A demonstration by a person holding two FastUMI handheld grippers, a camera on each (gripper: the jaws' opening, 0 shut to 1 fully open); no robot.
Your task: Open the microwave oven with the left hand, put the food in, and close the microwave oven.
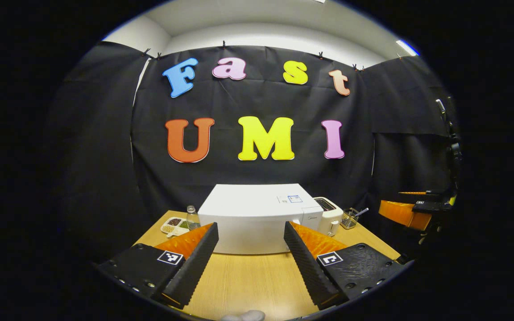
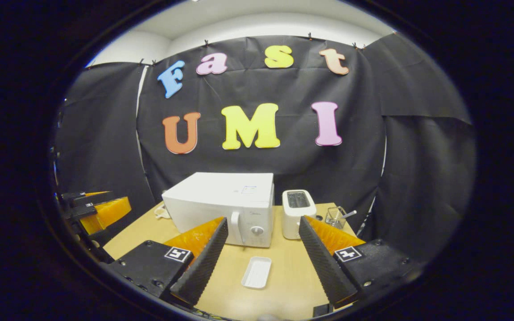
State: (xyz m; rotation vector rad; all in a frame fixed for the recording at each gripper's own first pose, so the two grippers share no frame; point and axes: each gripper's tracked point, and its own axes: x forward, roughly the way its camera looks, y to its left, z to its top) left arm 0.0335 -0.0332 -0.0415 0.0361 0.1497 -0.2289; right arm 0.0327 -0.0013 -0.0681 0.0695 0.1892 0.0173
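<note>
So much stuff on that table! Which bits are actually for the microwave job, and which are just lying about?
For the job: microwave, shut; white food tray in front of it; left gripper and right gripper, both open.

Lying about: toaster, wire holder, small bottle, divided snack dish.

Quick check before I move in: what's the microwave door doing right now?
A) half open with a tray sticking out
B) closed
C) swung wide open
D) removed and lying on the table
B: in the right gripper view the microwave has its door flush with the front, handle untouched, and the white tray lies on the table in front.
</note>
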